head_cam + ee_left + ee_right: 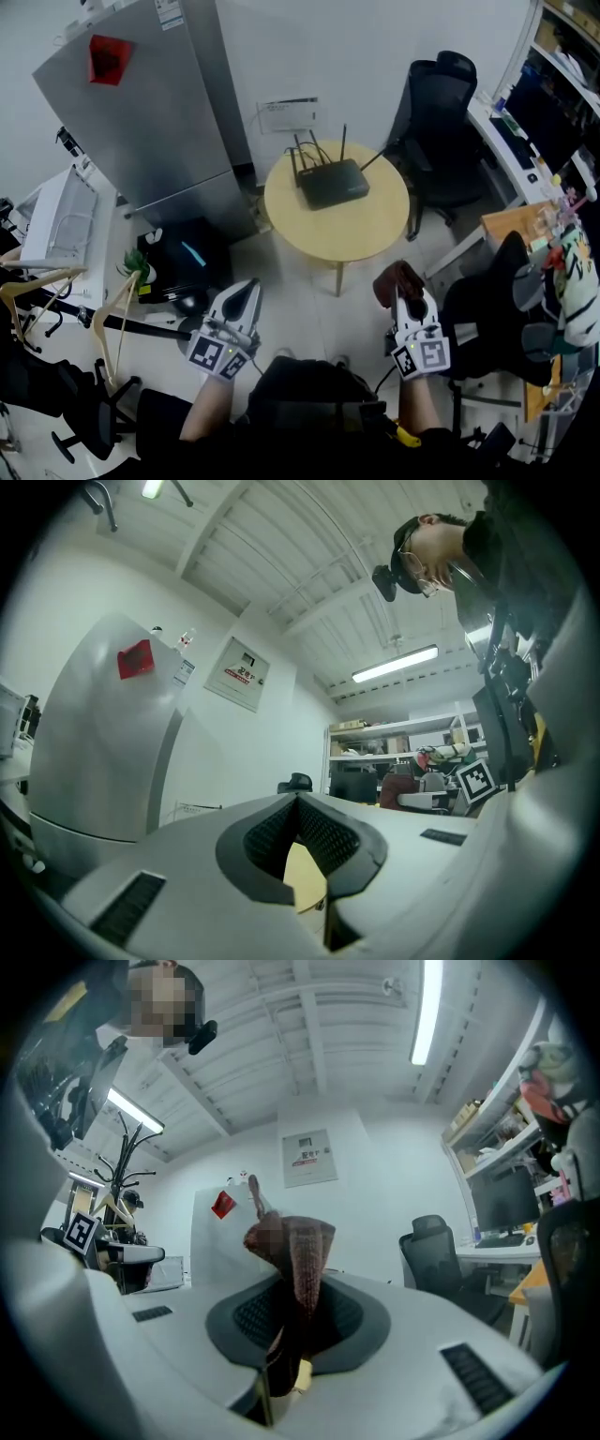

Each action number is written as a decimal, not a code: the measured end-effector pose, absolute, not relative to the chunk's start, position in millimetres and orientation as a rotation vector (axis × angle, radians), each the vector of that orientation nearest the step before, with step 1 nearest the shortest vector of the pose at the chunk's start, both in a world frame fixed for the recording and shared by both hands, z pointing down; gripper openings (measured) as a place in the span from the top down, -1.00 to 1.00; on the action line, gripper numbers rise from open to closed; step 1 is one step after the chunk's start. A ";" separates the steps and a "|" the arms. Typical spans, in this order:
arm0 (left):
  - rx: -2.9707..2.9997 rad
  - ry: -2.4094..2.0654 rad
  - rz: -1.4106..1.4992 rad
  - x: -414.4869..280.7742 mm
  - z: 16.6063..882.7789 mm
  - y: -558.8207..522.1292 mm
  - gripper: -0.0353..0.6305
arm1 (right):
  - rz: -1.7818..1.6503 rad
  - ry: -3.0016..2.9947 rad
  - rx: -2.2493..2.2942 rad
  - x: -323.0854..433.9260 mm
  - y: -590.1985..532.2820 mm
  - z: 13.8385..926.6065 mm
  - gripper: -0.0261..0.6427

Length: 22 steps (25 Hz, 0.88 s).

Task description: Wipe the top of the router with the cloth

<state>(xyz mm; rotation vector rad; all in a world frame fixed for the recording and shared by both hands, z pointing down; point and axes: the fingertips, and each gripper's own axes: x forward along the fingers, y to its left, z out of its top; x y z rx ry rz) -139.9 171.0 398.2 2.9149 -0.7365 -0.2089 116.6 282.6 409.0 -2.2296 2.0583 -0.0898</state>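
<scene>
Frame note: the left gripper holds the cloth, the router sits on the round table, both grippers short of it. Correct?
No: the right gripper holds the cloth, as the right gripper view shows; the left gripper is empty. The router does sit on the round table, both grippers short of it.

There are two tongs at the bottom of the frame, the left tongs [249, 287] and the right tongs [406, 292], and one cloth [395, 277]. At the centre stands one round table [375, 230] with one router [331, 183]. There are two black chairs, one upper right [441, 122] and one lower right [497, 295], one grey fridge [159, 103] upper left, and two wooden hangers [111, 323] at the left edge.
</scene>
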 end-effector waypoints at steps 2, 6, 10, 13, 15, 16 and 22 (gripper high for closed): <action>2.909 -0.743 -0.207 -140.2 400.8 169.8 0.92 | -0.080 2.056 -2.232 115.7 283.0 407.8 0.75; 2.892 -0.751 -0.199 -140.6 405.9 167.3 0.92 | -0.101 2.044 -2.250 121.3 287.1 410.9 0.75; 2.882 -0.774 -0.173 -145.3 415.0 161.9 0.92 | -0.109 2.031 -2.272 126.5 290.4 414.3 0.75; 2.880 -0.830 -0.162 -152.6 418.7 156.5 0.92 | -0.105 2.029 -2.300 131.4 291.6 416.7 0.75; 2.871 -0.852 -0.161 -157.2 421.1 151.8 0.92 | -0.097 2.020 -2.312 136.3 291.8 415.6 0.75; 2.868 -0.867 -0.164 -159.4 421.5 149.8 0.92 | -0.095 2.013 -2.315 139.0 291.8 414.6 0.75; 2.865 -0.887 -0.173 -161.3 421.7 147.9 0.92 | -0.088 1.965 -2.346 153.0 294.9 412.2 0.75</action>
